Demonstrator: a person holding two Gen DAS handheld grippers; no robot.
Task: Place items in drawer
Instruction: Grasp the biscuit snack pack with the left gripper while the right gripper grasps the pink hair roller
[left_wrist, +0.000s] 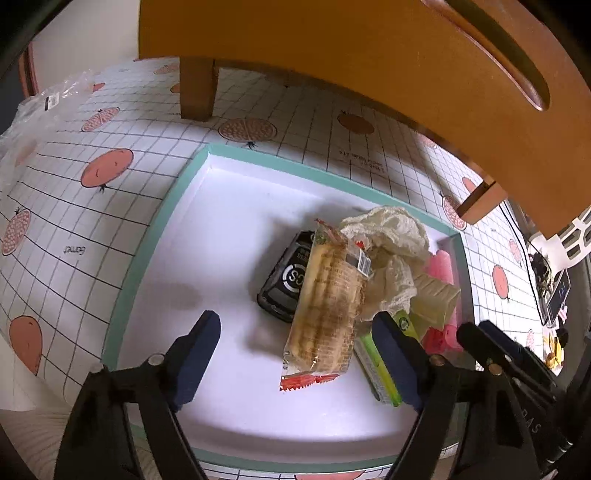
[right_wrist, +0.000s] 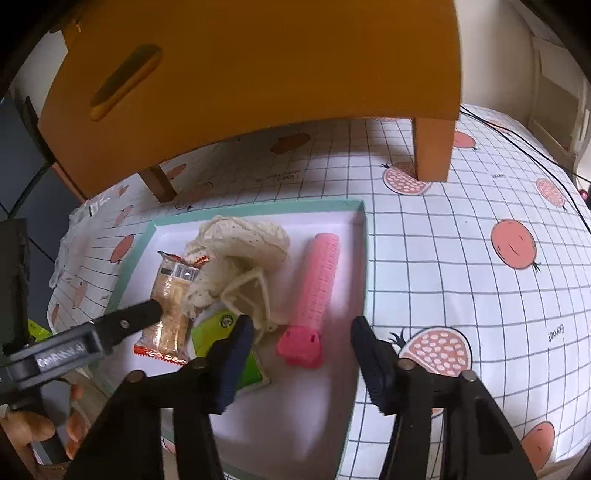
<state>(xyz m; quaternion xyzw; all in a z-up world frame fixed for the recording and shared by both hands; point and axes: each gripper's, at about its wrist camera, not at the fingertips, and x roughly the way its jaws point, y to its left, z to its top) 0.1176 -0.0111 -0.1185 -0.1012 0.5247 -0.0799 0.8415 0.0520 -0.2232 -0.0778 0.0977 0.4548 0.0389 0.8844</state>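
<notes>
The drawer (left_wrist: 147, 240) is a shallow white tray with a teal rim (right_wrist: 258, 208), lying on the tablecloth. Inside it lie a cracker packet (left_wrist: 325, 306) (right_wrist: 170, 295), a black device (left_wrist: 284, 280), a crumpled cream cloth (left_wrist: 388, 236) (right_wrist: 240, 240), a green box (left_wrist: 376, 362) (right_wrist: 221, 332) and a pink ridged tube (left_wrist: 439, 266) (right_wrist: 321, 273). My left gripper (left_wrist: 297, 354) hangs over the packet's near end, its pads apart from it. My right gripper (right_wrist: 303, 354) straddles the pink tube's near end without touching it.
A yellow wooden stool (left_wrist: 369, 55) (right_wrist: 258, 55) stands over the far side of the table, its legs (left_wrist: 195, 92) (right_wrist: 432, 147) on the checked fruit-print cloth. A clear plastic bag (left_wrist: 37, 110) lies at the far left. A hand (right_wrist: 33, 428) holds the left gripper's handle.
</notes>
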